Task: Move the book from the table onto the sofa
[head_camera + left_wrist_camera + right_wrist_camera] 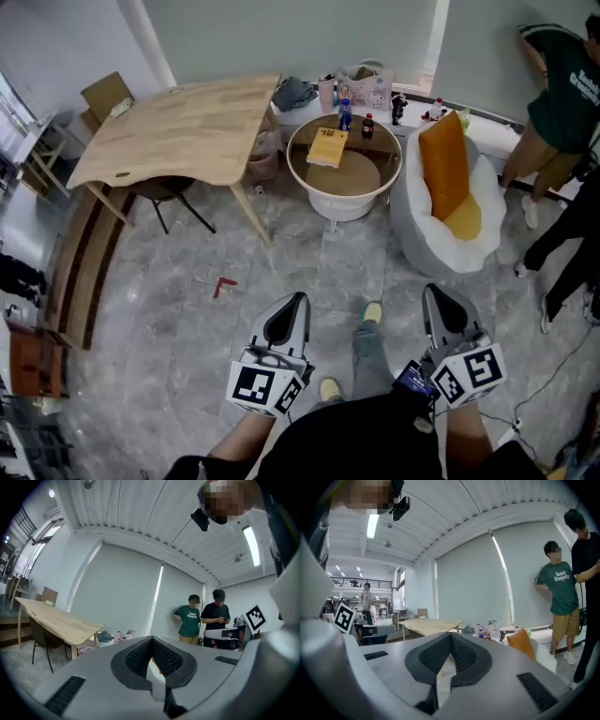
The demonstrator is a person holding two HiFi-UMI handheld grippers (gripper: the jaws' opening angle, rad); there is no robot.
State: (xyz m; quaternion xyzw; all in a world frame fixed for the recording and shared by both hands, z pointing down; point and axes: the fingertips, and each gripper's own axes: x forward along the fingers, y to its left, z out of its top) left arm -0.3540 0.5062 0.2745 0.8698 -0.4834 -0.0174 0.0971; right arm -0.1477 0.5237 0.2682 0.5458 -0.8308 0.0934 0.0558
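One book (327,147), yellow-covered, lies flat on the round table (366,176), on the far-left part of its top, just beside two small bottles (355,120); its long axis runs roughly away from the person, tipped a little to one side. Right of that table, close against it, sits the white sofa (412,202) with an orange cushion (443,159) propped upright in it. Both tongs are well short of the table, low in the head view, pointing toward it across bare floor; the book lies ahead and slightly right of the left gripper (292,309), ahead and well left of the right gripper (441,305), so the left looks the nearer and better lined up, while the right faces the sofa. Each gripper's jaws are pressed together with nothing between them; they would need to part before any grasp.
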